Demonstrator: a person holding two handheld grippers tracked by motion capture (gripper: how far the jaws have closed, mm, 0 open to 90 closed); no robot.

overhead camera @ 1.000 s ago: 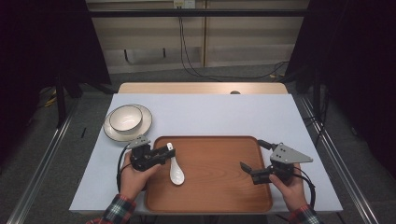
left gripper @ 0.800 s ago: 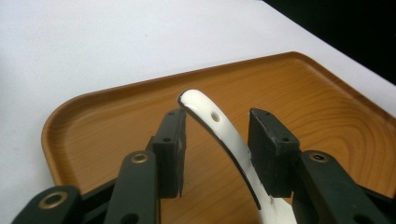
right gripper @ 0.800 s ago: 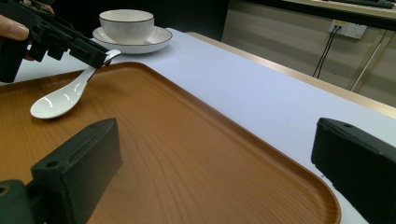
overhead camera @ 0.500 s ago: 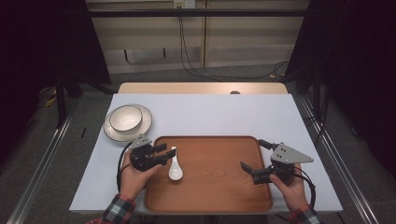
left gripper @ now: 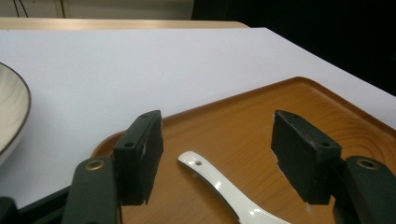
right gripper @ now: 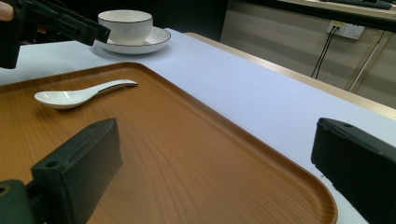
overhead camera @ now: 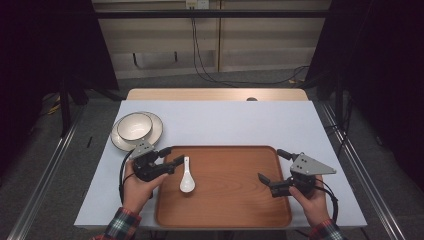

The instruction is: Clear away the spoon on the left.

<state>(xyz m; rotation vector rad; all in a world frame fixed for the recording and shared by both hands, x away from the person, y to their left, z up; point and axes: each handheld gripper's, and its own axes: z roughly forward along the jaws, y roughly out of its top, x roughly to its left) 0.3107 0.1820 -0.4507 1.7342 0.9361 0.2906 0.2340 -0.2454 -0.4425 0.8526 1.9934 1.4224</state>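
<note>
Sitting on the table [overhead camera: 235, 125] are one wooden tray [overhead camera: 230, 200], one white spoon [overhead camera: 187, 177], one bowl [overhead camera: 134, 125] and one plate [overhead camera: 154, 131] under it; two grippers are showing, the left gripper [overhead camera: 170, 159] and the right gripper [overhead camera: 274, 169], one in each hand

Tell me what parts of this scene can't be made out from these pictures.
- Spoon: its scoop end runs off the bottom edge of the left gripper view.
- Plate: cut off by that view's left edge.
- Inside of the bowl: hidden by its own wall in the right gripper view.
- Tray: its near part is cut off by that view's bottom edge.
</note>
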